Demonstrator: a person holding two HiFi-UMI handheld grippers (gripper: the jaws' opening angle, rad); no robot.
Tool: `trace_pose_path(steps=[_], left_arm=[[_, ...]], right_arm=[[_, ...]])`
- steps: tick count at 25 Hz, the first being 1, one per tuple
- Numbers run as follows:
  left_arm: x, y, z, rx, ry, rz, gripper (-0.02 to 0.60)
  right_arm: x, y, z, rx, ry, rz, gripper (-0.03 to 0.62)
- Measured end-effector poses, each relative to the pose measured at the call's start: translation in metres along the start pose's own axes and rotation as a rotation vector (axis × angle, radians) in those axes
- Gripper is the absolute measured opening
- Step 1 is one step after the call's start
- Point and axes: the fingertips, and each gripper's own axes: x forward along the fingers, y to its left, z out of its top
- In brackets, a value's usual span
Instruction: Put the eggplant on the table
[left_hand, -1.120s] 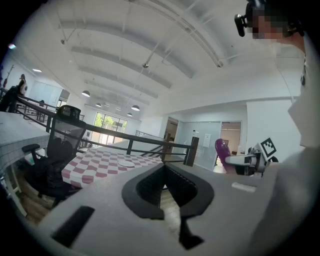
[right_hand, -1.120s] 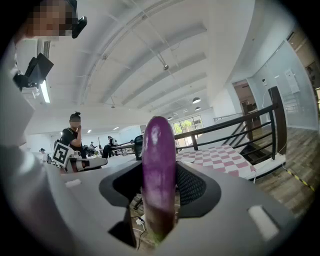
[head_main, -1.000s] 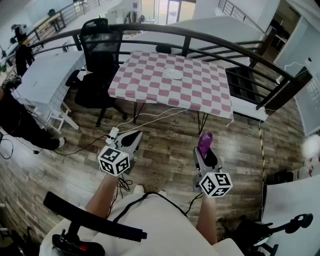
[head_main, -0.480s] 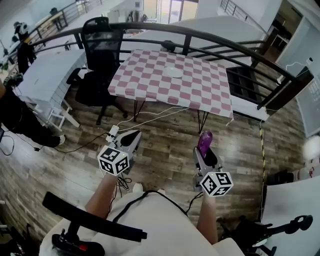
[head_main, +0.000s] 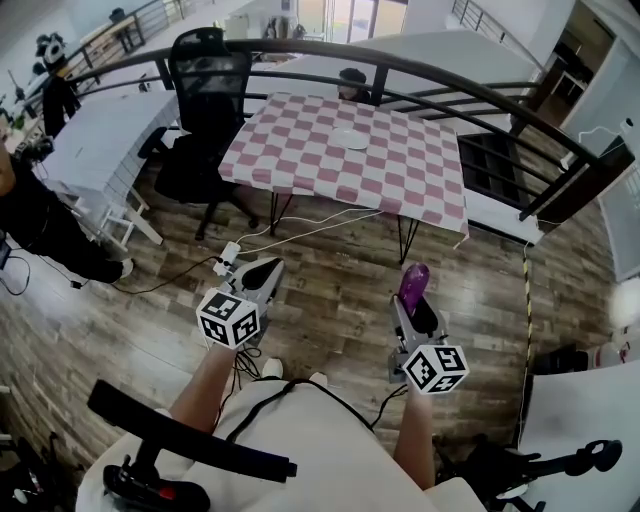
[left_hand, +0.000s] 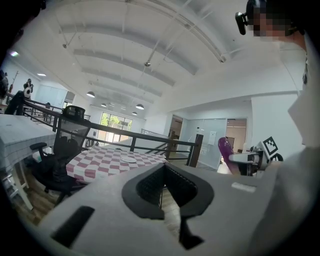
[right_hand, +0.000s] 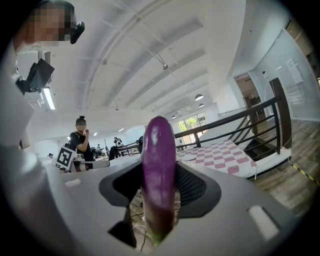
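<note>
A purple eggplant (head_main: 412, 282) stands upright between the jaws of my right gripper (head_main: 413, 300), which is shut on it over the wooden floor. In the right gripper view the eggplant (right_hand: 159, 170) fills the gap of the right gripper (right_hand: 159, 200). My left gripper (head_main: 258, 272) hovers to the left at the same height. It holds nothing, and in its own view the left gripper (left_hand: 167, 197) shows only a narrow gap. The table (head_main: 300, 160) with a pink-and-white checked cloth stands ahead of both grippers, with a white plate (head_main: 350, 139) on it.
A black office chair (head_main: 205, 100) stands left of the table. A dark railing (head_main: 430, 78) curves behind it. White tables (head_main: 100, 140) are at the left, and a person in black (head_main: 30, 220) is there too. Cables (head_main: 300, 232) and a power strip (head_main: 228, 258) lie on the floor before the table.
The person and both grippers have shifted a little across the floor, so the chair and table sit slightly differently in view. The eggplant stays in the right jaws.
</note>
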Motion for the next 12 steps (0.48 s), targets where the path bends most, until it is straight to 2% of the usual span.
trace_pose_path(steps=[12], left_arm=[[-0.001, -0.027, -0.014, 0.009, 0.013, 0.024, 0.006]], right_arm=[[-0.021, -0.018, -0.009, 0.025, 0.013, 0.033, 0.215]])
